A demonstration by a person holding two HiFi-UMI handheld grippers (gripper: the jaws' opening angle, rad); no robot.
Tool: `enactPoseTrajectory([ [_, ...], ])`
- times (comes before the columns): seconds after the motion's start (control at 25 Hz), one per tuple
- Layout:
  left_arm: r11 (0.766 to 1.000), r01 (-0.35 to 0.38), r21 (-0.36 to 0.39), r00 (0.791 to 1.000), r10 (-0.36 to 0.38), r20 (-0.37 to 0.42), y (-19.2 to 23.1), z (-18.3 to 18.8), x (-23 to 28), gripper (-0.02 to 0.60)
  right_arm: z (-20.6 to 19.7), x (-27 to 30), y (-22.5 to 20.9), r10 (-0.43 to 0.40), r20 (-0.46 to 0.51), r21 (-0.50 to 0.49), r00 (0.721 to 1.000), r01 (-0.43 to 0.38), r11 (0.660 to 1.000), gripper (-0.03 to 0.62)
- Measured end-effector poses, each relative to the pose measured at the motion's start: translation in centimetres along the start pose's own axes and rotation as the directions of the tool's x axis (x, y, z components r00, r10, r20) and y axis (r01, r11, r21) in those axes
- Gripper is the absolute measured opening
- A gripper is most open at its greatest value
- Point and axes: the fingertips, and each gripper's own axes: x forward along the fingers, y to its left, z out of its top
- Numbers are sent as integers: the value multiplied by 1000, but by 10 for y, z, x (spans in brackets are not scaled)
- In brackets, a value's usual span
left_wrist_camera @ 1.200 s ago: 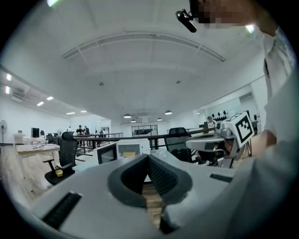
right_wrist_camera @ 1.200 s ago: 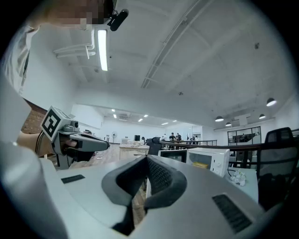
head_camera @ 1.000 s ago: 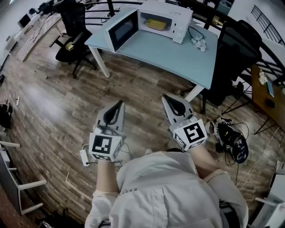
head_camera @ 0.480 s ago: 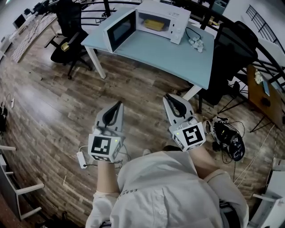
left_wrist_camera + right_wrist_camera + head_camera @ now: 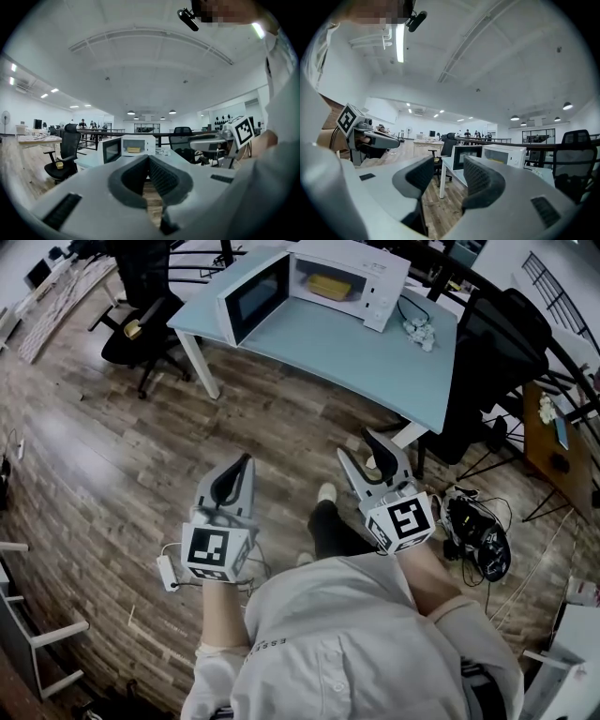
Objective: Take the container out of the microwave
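A white microwave (image 5: 349, 277) stands with its door (image 5: 251, 298) swung open on a pale blue table (image 5: 356, 352) some way ahead. Inside it lies a yellow container (image 5: 328, 286), also seen in the left gripper view as the yellow container (image 5: 133, 150). Both grippers hang over the wooden floor, well short of the table. My left gripper (image 5: 246, 460) is shut and empty. The jaws of my right gripper (image 5: 364, 448) are opening, with nothing between them. In the right gripper view the microwave (image 5: 501, 154) shows past the right gripper (image 5: 449, 171).
Black office chairs stand left of the table (image 5: 141, 310) and right of it (image 5: 497, 343). A white bundle (image 5: 418, 331) lies on the table beside the microwave. Cables and a black device (image 5: 483, 535) lie on the floor to the right. The person's foot (image 5: 325, 495) is forward between the grippers.
The right gripper's jaws have gone from shut to spread apart. A leg has stepped forward between the grippers, and both grippers have shifted slightly toward the table.
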Motion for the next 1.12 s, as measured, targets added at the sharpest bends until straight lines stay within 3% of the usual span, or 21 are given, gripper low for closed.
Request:
enactPoseTrajectory([
  [0.32,999,-44,14,998,44,-36,47,-3,75,-6,-17,97,-54,64,2,34,998,-64,997,192],
  [0.68,998,-66,-2,993,65,-96,124,14,225,-6,-29,242,-163,93,-57,77,994,-89,993,192],
  [1.12,1000,10,26,993,-7,-116,170,32,390,-6,-64,351,-286,72,-142,117,987,-55,992,192],
])
